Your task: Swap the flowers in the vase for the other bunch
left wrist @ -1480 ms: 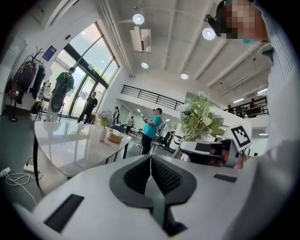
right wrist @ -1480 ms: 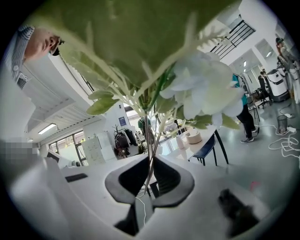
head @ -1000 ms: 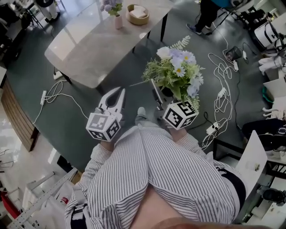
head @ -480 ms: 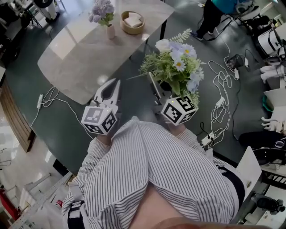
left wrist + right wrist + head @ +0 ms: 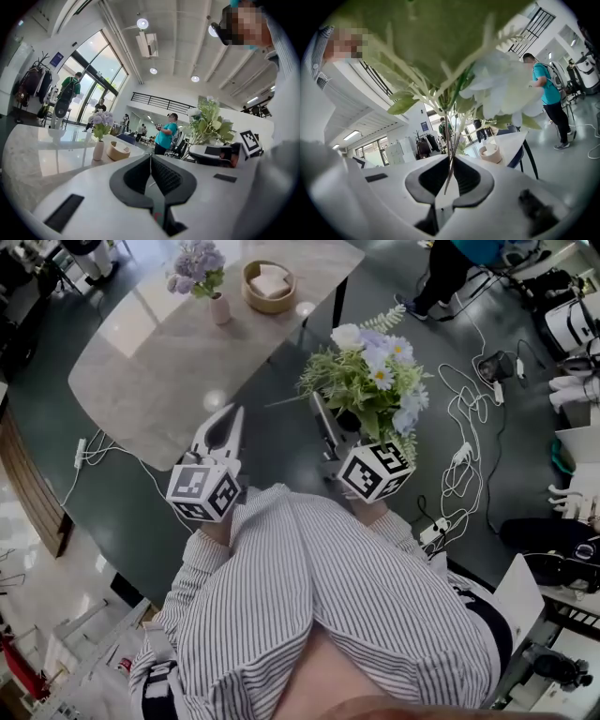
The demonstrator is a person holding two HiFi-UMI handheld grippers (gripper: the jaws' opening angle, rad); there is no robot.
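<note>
My right gripper (image 5: 317, 407) is shut on the thin stems of a bunch of white and lavender flowers with green leaves (image 5: 370, 381), held upright over the dark floor. In the right gripper view the stems (image 5: 450, 171) run between the jaws of that gripper (image 5: 451, 161), and blooms fill the top of the view. My left gripper (image 5: 225, 420) is shut and empty, level with the right one near the table's edge; its closed jaws (image 5: 151, 157) point at the table. A small pale vase (image 5: 218, 307) with purple flowers (image 5: 194, 266) stands at the far end of the table, also in the left gripper view (image 5: 98, 150).
The grey marble table (image 5: 159, 362) lies ahead on the left, with a round wooden bowl (image 5: 267, 285) beside the vase. White cables (image 5: 464, 456) trail over the floor at the right. A person in a teal top (image 5: 450, 268) stands beyond the table. Equipment crowds the right edge.
Both grippers have moved forward toward the table, so the table and vase now sit lower and closer in the head view. The bunch stays in the right gripper.
</note>
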